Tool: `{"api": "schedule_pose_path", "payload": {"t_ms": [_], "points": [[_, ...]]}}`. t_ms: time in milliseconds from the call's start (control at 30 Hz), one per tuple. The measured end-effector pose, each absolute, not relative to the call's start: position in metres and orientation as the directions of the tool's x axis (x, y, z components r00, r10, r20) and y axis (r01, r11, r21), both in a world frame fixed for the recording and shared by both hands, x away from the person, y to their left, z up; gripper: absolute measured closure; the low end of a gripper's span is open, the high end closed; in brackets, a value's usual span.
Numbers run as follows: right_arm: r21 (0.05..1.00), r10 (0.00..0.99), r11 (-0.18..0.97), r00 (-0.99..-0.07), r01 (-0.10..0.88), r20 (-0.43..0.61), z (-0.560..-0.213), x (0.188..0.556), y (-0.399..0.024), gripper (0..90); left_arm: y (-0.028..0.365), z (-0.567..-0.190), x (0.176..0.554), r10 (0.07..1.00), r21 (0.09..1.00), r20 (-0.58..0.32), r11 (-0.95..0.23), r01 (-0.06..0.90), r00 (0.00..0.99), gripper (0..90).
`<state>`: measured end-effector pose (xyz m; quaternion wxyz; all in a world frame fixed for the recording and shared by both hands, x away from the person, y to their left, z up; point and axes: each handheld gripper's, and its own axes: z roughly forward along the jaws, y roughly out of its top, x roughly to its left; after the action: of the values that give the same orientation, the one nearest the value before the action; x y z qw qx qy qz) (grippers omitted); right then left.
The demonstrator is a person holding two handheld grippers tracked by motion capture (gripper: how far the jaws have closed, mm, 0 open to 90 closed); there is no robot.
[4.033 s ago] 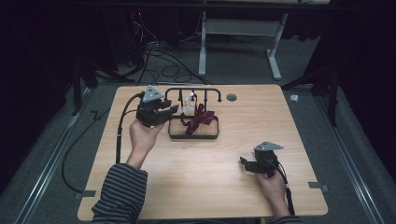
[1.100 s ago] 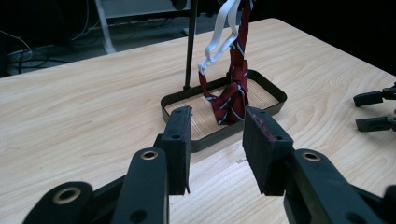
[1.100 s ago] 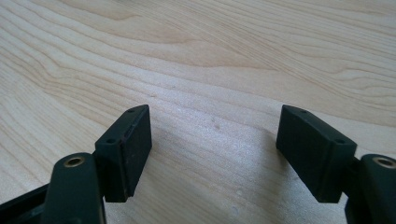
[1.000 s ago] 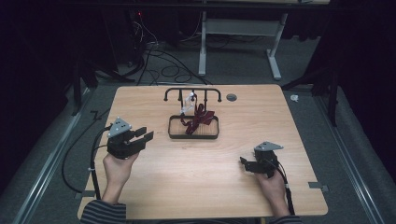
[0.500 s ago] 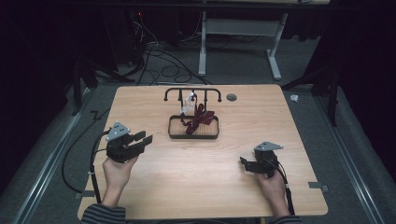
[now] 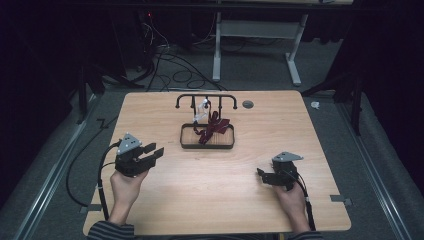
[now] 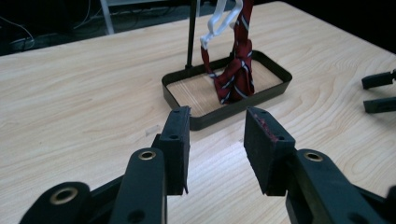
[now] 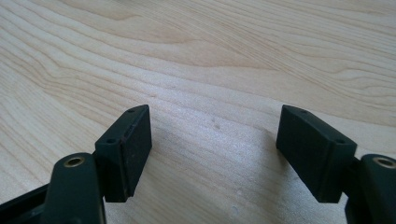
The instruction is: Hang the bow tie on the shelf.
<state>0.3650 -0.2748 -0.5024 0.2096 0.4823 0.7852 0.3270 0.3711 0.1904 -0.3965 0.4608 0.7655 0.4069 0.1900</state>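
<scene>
A dark red striped tie (image 6: 212, 129) hangs from a white hanger (image 6: 202, 108) on a black rack (image 6: 206, 98). Its lower end rests in the rack's black tray (image 6: 186, 142) at the middle of the table. The tie (image 7: 237, 70) and tray (image 7: 205, 119) stand ahead of my left gripper (image 7: 217, 154), whose jaws are open and empty. That left gripper (image 6: 154, 152) sits at the table's left, well clear of the tray. My right gripper (image 6: 261, 175) rests low at the front right, open over bare wood (image 8: 212, 135); its jaw tips (image 7: 378, 91) show at the edge of the left gripper view.
The wooden table (image 6: 150, 110) has a round grommet (image 6: 247, 104) at the back. Cables trail off the left edge to the floor. A white desk frame (image 6: 255, 35) stands beyond the table.
My left gripper has pulled back from the rack to the table's left front and drifted slightly lower. The right gripper has stayed still.
</scene>
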Motion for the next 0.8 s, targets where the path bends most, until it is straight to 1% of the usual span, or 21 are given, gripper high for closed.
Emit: {"api": "schedule_pose_path", "payload": {"t_ms": [333,633,800], "points": [[0.716,0.894,0.321,-0.448,0.619,-0.013,-0.503,0.365,-0.274,27.9,0.193,-0.412,0.362,0.805,0.860,-0.107,-0.220,0.461,0.584,61.1],[0.717,0.893,0.322,-0.449,0.618,-0.014,-0.503,0.365,-0.275,27.9,0.196,-0.428,0.364,0.804,0.847,-0.140,-0.205,0.491,0.578,60.5],[0.717,0.893,0.322,-0.449,0.618,-0.014,-0.503,0.365,-0.275,27.9,0.197,-0.433,0.363,0.806,0.843,-0.143,-0.206,0.497,0.575,60.3]]}}
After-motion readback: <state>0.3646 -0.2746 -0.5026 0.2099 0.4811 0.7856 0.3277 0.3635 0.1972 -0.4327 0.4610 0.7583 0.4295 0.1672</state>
